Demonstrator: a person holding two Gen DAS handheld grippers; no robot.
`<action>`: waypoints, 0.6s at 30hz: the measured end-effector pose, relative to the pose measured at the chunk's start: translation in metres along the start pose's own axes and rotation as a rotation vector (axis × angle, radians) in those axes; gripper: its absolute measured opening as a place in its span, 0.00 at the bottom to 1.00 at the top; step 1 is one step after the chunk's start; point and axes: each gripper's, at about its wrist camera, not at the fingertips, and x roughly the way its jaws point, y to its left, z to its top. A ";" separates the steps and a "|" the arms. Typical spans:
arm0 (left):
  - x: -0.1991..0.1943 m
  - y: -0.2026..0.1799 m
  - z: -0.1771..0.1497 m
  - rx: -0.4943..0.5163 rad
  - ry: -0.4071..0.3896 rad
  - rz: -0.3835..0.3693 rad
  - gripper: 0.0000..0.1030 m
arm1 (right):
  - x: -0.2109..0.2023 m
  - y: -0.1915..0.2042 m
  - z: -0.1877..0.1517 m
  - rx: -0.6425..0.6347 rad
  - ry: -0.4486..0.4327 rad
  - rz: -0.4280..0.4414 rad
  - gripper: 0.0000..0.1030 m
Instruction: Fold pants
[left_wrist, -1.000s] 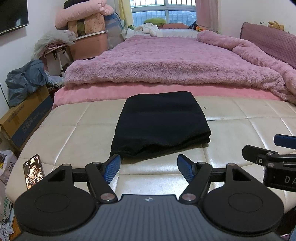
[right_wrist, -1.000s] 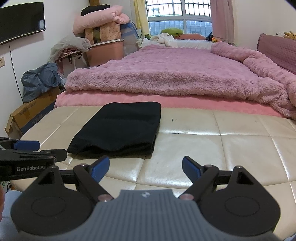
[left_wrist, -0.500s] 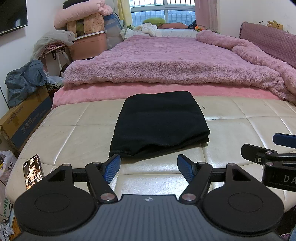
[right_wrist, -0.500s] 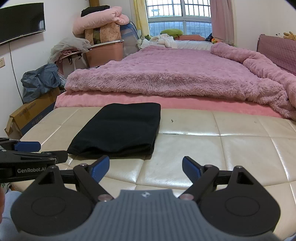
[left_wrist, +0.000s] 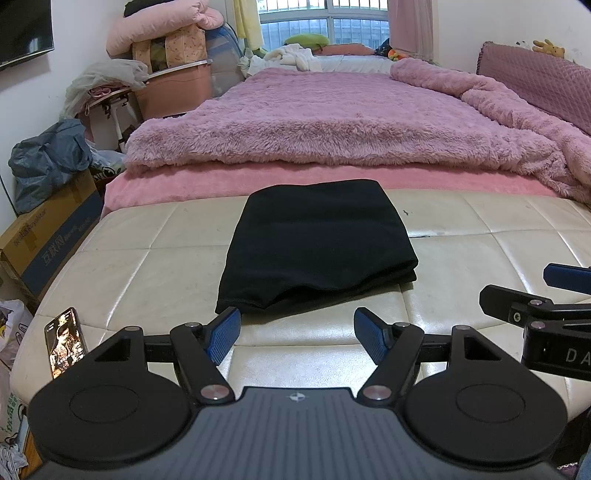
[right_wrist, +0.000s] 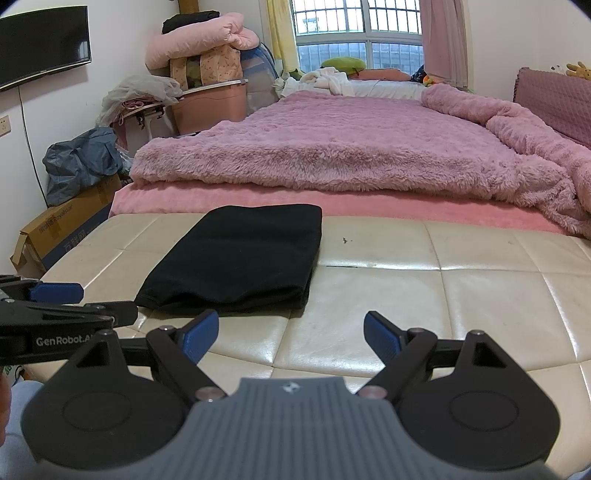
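Your folded black pants (left_wrist: 317, 240) lie flat on the cream bench (left_wrist: 480, 251), toward its far edge by the pink bed (left_wrist: 332, 110). Your left claw (left_wrist: 297, 332) and right claw (right_wrist: 291, 334) both hang released and empty above the near edge, nothing between them and the pants. 1 phone (left_wrist: 64, 341) rests at the near left corner.
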 end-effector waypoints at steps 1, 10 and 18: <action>0.000 0.000 0.000 0.000 0.000 0.000 0.80 | 0.000 0.000 0.000 0.000 0.000 -0.001 0.80; 0.001 -0.001 0.000 0.002 0.001 -0.001 0.80 | 0.000 0.000 0.000 0.001 0.001 0.000 0.80; 0.000 -0.001 0.000 0.001 0.002 0.000 0.80 | 0.000 0.000 0.000 0.002 0.002 0.001 0.80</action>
